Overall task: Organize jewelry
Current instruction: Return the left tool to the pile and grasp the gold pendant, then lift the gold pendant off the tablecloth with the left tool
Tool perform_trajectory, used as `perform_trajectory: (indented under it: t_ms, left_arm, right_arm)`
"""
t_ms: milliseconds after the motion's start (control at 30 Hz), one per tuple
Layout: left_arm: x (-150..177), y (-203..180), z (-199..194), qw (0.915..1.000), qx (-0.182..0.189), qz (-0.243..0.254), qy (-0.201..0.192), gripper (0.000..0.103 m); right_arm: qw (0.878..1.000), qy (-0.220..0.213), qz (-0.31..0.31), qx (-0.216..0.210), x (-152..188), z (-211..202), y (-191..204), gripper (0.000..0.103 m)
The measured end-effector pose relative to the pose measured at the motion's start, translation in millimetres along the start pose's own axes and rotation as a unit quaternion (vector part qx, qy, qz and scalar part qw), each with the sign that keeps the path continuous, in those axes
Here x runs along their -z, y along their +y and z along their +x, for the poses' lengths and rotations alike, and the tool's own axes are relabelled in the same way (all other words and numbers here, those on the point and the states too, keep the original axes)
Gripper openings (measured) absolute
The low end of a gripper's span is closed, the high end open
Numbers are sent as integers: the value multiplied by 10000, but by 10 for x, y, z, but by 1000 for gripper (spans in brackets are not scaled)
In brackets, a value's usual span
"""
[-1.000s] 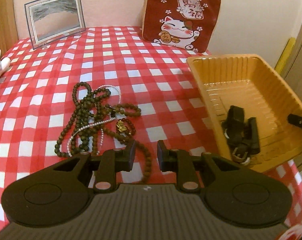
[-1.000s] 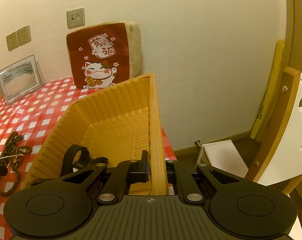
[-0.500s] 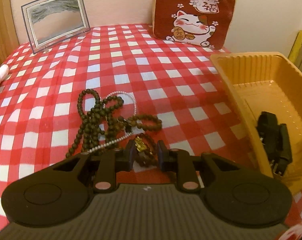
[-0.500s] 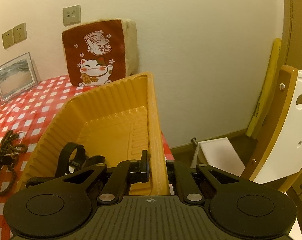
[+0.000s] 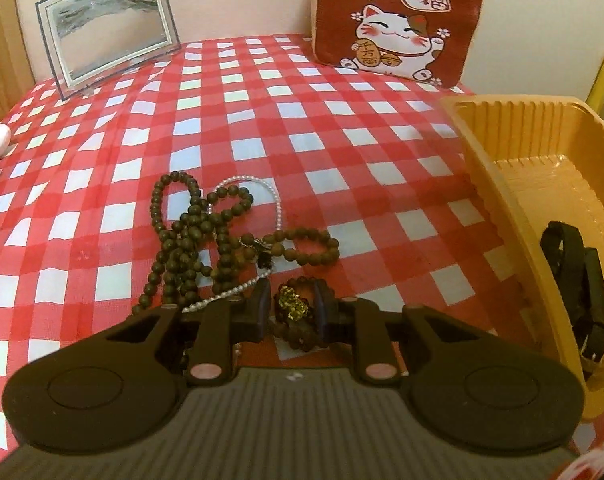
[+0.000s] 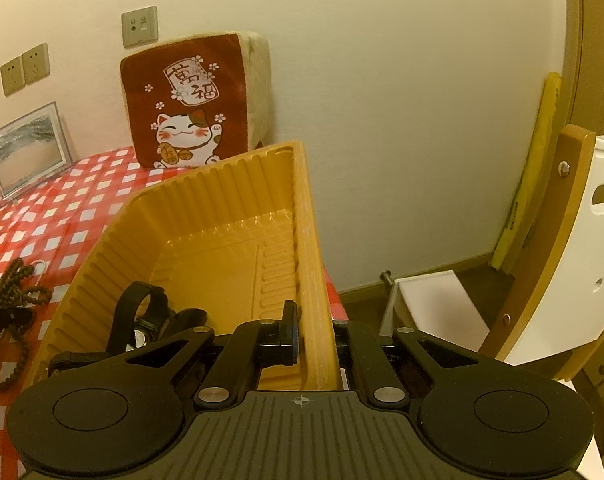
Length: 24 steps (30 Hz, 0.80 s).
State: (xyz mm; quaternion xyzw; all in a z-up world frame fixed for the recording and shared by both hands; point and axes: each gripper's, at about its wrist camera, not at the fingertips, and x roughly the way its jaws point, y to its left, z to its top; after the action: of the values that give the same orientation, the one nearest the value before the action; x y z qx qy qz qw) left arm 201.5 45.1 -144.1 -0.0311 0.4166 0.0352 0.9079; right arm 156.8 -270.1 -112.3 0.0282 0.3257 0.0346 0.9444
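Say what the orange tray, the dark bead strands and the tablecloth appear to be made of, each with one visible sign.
Orange tray: thin moulded plastic, judging by its ribbed, slightly glossy walls. Dark bead strands: probably wood; the round beads look matte brown, though stone cannot be excluded. Tablecloth: likely vinyl or coated fabric, given its soft sheen and smooth wrinkles.

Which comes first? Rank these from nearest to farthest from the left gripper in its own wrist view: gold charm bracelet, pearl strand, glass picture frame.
1. Gold charm bracelet: between the left gripper fingers.
2. Pearl strand: just beyond, in the bead tangle on the checked cloth.
3. Glass picture frame: far back left, against the wall.
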Motion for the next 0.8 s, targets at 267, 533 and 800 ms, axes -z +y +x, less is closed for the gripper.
perform_trajectory:
  t_ms: [267,533,800]
  left_arm:
    - [63,-25,-86,9999,112,-11,27,12]
    - [72,-5,-343,9996,246,-119,-122,12]
    - [-111,81,-788,9975,506,-227,-445,12]
  right_arm:
    - [10000,-15,-19,-50,15,5,1,5]
    - [9999,-36,-29,-92,19,-21,3,5]
    - [9999,-43,-20,-111,13,-28,0,5]
